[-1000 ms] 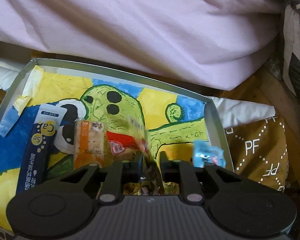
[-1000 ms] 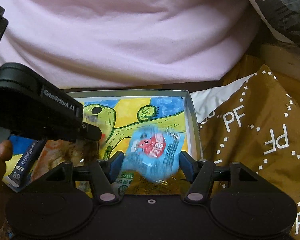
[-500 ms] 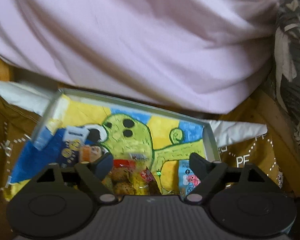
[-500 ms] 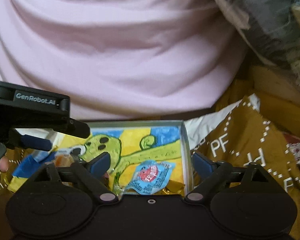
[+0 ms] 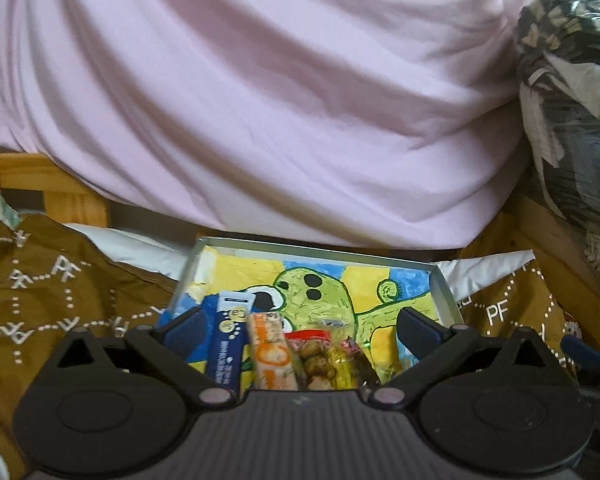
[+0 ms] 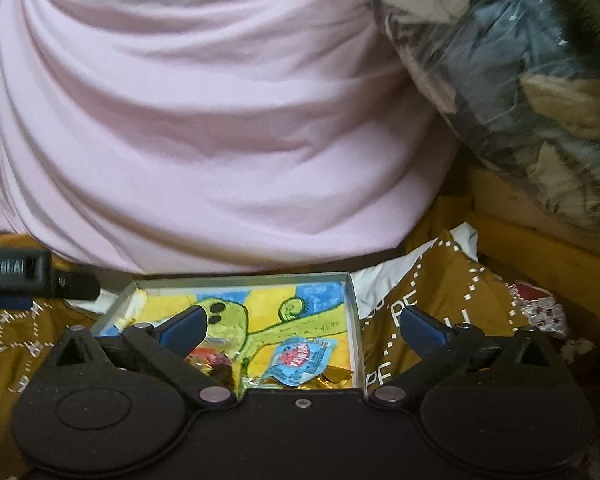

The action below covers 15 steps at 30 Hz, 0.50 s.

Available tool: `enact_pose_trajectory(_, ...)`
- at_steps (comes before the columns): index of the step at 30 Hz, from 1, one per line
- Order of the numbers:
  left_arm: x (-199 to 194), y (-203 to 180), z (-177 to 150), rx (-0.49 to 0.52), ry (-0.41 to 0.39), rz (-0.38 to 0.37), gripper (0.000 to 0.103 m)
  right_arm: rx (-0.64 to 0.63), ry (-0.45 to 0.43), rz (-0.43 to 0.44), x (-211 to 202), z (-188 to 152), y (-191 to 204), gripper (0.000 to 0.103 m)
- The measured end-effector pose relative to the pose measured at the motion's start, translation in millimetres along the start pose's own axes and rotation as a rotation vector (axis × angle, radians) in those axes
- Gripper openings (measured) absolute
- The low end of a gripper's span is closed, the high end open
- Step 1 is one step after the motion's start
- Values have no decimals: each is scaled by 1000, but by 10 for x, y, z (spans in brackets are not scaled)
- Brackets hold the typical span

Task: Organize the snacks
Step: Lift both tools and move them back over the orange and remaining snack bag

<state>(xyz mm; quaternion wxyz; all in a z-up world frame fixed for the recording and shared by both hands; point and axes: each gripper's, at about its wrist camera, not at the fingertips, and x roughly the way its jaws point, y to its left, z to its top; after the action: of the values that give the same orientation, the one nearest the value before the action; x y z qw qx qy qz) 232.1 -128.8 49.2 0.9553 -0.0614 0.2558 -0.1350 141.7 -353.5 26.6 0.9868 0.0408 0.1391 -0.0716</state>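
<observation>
Snacks lined up in tray (image 5: 444,280)
Both hand-held grippers (image 5: 298,326) (image 6: 300,326) released, empty, above; blue packet (image 6: 300,360) placed; apparently nearly done.

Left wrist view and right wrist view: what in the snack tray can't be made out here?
- Near ends of the dark blue stick packet and orange-and-white bar wrapper: left wrist view, hidden behind the tool's body.
- Light blue snack packet: right wrist view, print too blurred to read.
- Grey metal tray: near edge hidden by the tool's body in both views.
</observation>
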Motion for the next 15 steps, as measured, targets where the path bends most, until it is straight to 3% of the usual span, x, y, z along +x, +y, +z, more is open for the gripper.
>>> enact_pose_trajectory(15, -880, 137, -357, 39, -84, -7, 103, -4, -95, 29, -1013, -78, 178, 102)
